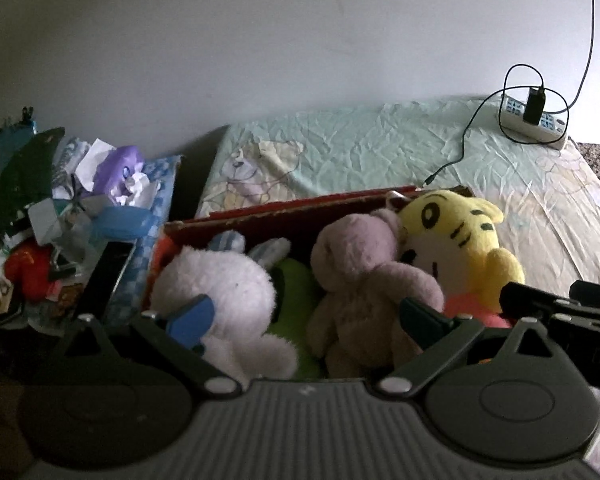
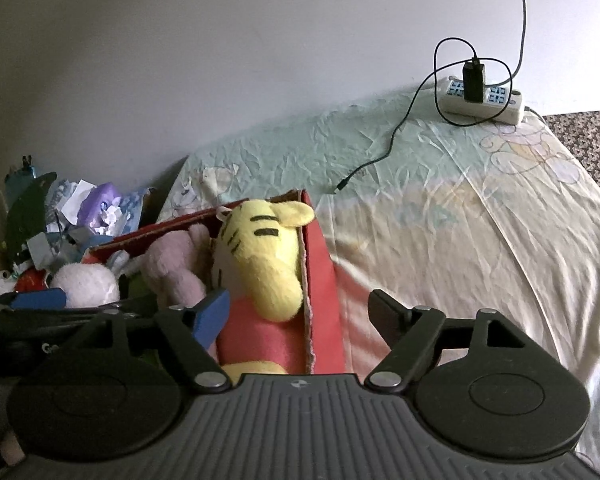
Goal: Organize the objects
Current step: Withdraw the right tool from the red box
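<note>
A: Nearest first. How does the left claw stand?

B: Spread wide, pinching nothing. It hangs over the near part of the red box; its blue-padded finger lies against the white plush, the other finger in front of the pinkish-brown bear.

A: And the right claw?

B: Also spread, empty. Its blue-padded finger sits over the yellow tiger plush, the dark finger outside the box over the bed sheet, so the box's right wall lies between the two fingers.

A: Where are the toys?

B: All in the red box, which rests on the bed. White plush at the left, a green plush partly hidden between it and the bear, then the bear, then the tiger at the right end, its head leaning on the far right corner.

A: Left of the box?

B: A heap of clutter: crumpled paper, a purple item, something red. I cannot make out more.

A: Farther back?

B: A power strip at the far right of the bed by the wall, with a black charger plugged in. Its cable trails toward the box, the loose end lying on the sheet.
</note>
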A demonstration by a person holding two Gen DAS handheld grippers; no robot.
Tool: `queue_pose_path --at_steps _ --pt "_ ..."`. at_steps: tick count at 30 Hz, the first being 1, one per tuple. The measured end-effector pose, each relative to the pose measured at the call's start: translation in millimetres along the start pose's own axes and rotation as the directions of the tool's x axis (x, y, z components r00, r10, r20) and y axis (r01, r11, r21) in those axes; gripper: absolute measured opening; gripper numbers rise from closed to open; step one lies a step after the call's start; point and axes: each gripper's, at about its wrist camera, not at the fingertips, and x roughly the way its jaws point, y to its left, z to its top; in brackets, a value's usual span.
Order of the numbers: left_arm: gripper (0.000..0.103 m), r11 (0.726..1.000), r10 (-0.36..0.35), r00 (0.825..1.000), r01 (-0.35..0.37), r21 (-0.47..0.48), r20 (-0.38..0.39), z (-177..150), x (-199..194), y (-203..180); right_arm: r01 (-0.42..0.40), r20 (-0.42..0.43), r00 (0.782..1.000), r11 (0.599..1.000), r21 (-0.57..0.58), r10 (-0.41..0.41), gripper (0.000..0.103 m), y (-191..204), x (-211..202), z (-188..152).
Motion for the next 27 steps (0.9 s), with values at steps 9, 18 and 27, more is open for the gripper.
queue_pose_path --at_steps 9,18,27 --pt "0.100 1.000 -0.001 1.000 0.001 0.027 -0.004 -2 -7 -18 0.029 -0.005 1.000 0.999 0.022 -0.029 0.080 -20 -4 -5" --pt "0.100 0.999 -0.012 1.000 0.012 0.032 0.013 -5 -27 -42 0.075 -0.024 0.997 0.997 0.017 -0.074 0.080 -45 -12 -10" --pt "0.100 0.994 -0.081 0.997 0.080 0.080 0.000 -9 -37 -99 0.232 -0.064 0.971 0.972 0.038 -0.229 0.083 -101 -24 -8"
